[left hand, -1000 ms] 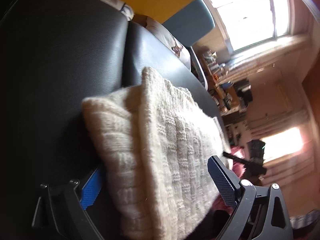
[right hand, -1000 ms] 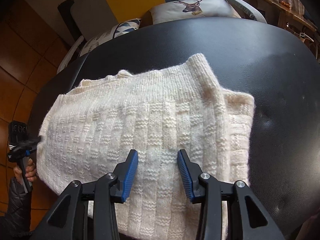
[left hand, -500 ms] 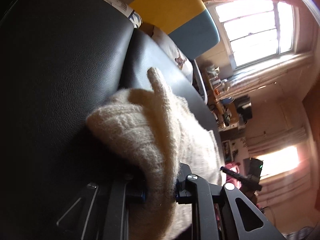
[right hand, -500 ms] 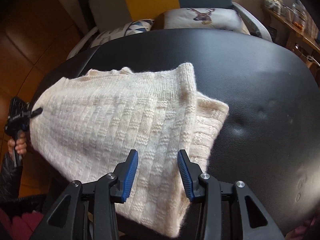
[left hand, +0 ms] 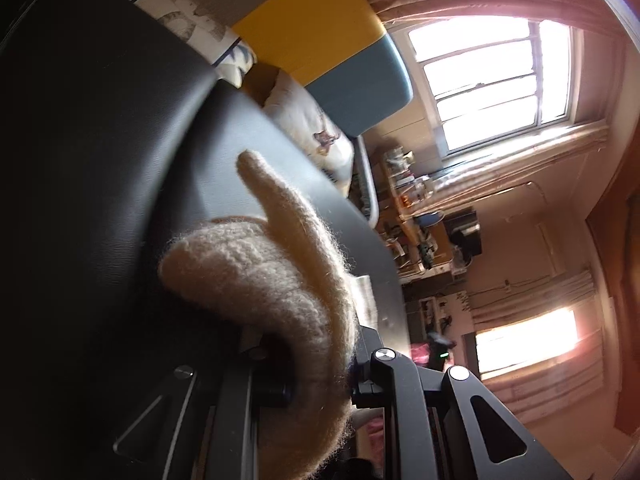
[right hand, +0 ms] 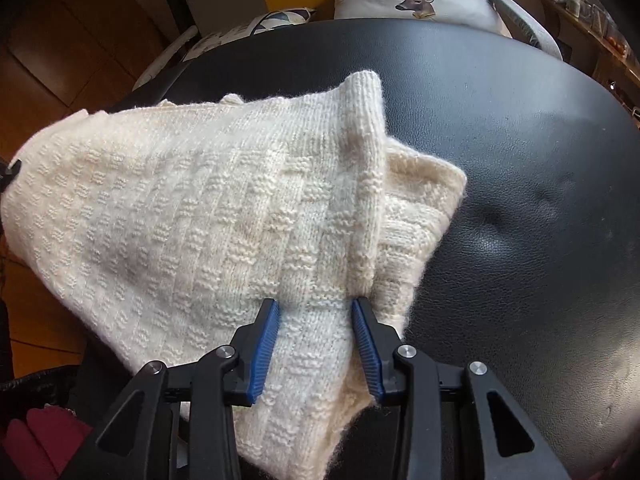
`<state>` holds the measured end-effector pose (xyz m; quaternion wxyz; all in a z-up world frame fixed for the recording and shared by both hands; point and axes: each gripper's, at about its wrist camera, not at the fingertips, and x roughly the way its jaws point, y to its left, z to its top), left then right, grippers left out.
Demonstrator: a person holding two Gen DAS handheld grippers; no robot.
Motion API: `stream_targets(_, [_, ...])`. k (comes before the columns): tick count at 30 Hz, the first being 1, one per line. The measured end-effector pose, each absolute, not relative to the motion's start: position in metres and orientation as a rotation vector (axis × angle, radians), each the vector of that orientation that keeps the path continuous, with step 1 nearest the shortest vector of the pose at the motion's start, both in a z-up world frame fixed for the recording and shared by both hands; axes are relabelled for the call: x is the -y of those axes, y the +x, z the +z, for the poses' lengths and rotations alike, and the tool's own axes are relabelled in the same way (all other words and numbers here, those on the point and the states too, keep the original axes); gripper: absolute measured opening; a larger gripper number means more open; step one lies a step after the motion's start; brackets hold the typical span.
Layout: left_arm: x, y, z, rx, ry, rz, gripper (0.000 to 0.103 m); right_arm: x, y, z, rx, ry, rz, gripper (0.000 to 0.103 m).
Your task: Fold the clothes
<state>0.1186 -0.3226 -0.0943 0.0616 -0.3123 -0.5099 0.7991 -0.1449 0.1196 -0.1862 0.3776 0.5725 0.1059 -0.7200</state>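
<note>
A cream knitted sweater [right hand: 180,208] lies folded on a black leather surface [right hand: 520,160]. My left gripper [left hand: 316,376] is shut on a bunched edge of the sweater [left hand: 256,280] and holds it raised off the surface [left hand: 100,160]; the knit hides its pads. In the right wrist view that lifted corner is at the far left, where a bit of the left gripper [right hand: 8,172] shows. My right gripper [right hand: 316,316] points steeply down at the sweater's near edge. Its jaws are closing, with a flat strip of knit between the blue pads [right hand: 266,344] and a raised fold at the right pad.
A deer-print cushion [right hand: 416,0] and a patterned cushion [right hand: 276,20] sit behind the leather surface, against a yellow and teal chair back [left hand: 320,40]. Cluttered shelves [left hand: 408,208] stand below a bright window [left hand: 496,80]. A dark sleeve [right hand: 24,384] and red fabric [right hand: 36,436] show bottom left, over wood floor.
The left gripper went from wide open around the sweater's edge to shut on it, then rose, pulling that corner up. The right gripper came down onto the near edge.
</note>
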Motion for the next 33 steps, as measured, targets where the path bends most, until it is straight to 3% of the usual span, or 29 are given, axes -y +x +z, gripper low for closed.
stream_targets(6, [0.285,0.101,-0.054,1.544,-0.889,2.429,0.019,-0.123,-0.143,-0.190,-0.254,1.447,-1.849,0.041])
stream_targets(14, [0.218,0.037,-0.029,1.510,-1.060,2.451,0.019,-0.130,-0.145,-0.194,-0.225,1.414,-1.837,0.041])
stream_targets(24, [0.132,-0.041,-0.055,1.417,-1.326,2.406,0.020,-0.137,-0.140,-0.191,-0.143,1.381,-1.801,0.041])
stream_targets(33, [0.060,-0.080,-0.093,1.182,-1.574,2.383,0.020,-0.146,-0.139,-0.194,-0.066,1.354,-1.788,0.041])
